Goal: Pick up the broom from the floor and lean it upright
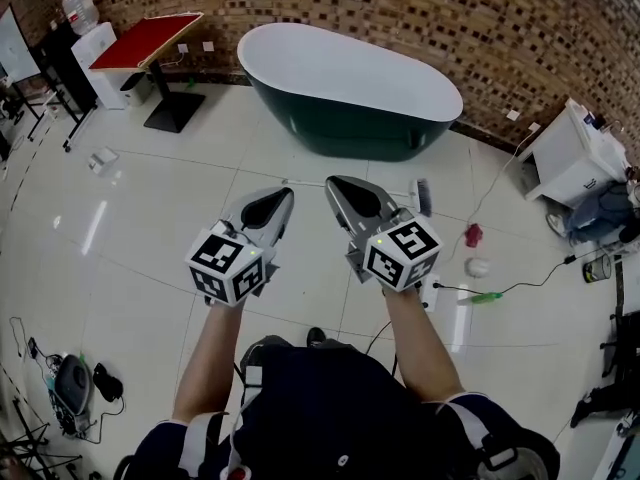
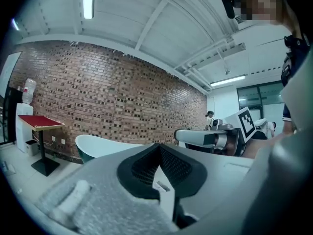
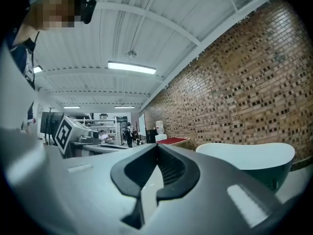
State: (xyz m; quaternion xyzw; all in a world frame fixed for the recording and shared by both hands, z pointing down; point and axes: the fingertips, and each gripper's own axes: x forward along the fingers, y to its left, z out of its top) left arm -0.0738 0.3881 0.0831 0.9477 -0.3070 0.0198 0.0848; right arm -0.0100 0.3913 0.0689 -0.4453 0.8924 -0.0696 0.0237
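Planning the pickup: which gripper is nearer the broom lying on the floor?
Right. In the head view the right gripper is held just left of the broom, beside its brush head. The left gripper is farther left, beyond the right one.

The right gripper is hiding most of the broom; only its bristled head is peeking out beside it. On the floor nearby, a red thing, a white lump and a green thing are showing too small to name.
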